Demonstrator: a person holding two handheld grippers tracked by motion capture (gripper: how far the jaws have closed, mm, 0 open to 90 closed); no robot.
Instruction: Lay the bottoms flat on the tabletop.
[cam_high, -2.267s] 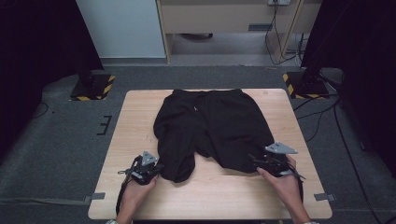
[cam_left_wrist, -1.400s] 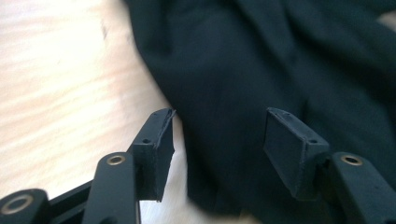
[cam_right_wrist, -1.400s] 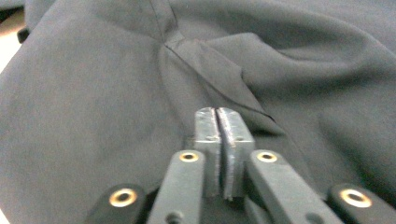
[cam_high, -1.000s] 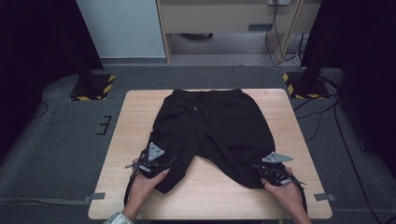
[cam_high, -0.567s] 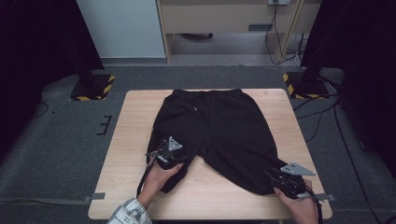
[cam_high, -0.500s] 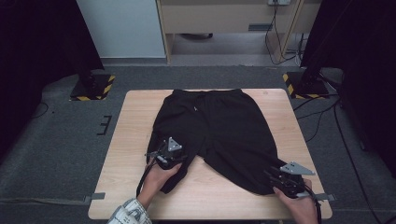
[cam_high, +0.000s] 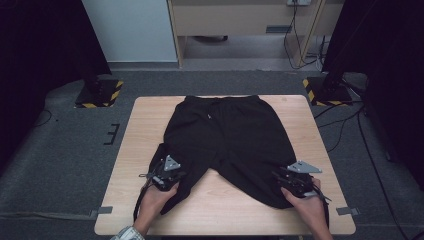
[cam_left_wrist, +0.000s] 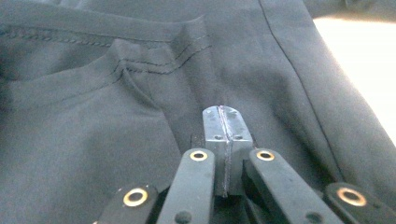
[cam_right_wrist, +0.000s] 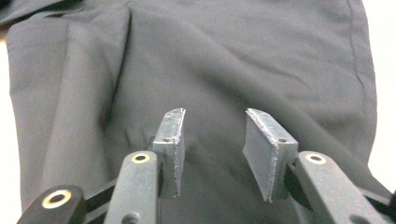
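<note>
garment: black fabric shorts w/ drawstring waist (cam_high: 227, 135), spread flat on light wooden table (cam_high: 145, 115), waistband at far edge, both legs pointing toward the tongs.
done so far: looks laid out and mostly smoothed; legs splayed apart, bare wood showing betw. them just beyond the two hands.
left tongs: left gripper (cam_left_wrist: 223, 122) pads pressed together, just been closing; no cloth visible betw. pads, hem fold and stitched seam (cam_left_wrist: 154, 65) just ahead of tips. sits on near end of left leg (cam_high: 167, 172).
right tongs: right gripper (cam_right_wrist: 214, 122) pads apart, just been opening; nothing betw. them, flat cloth right under and ahead. at near end of right leg (cam_high: 295, 179).
left to do: prob. folding – not begun; left leg hem bunched and hanging off table side, wants straightening first.
around: black stands w/ yellow-black striped bases (cam_high: 97, 92) well beyond tongs, on grey floor; cables (cam_high: 345, 125) off to right.
in the way: nothing on table besides shorts; own trailing cables near the hands could snag.
</note>
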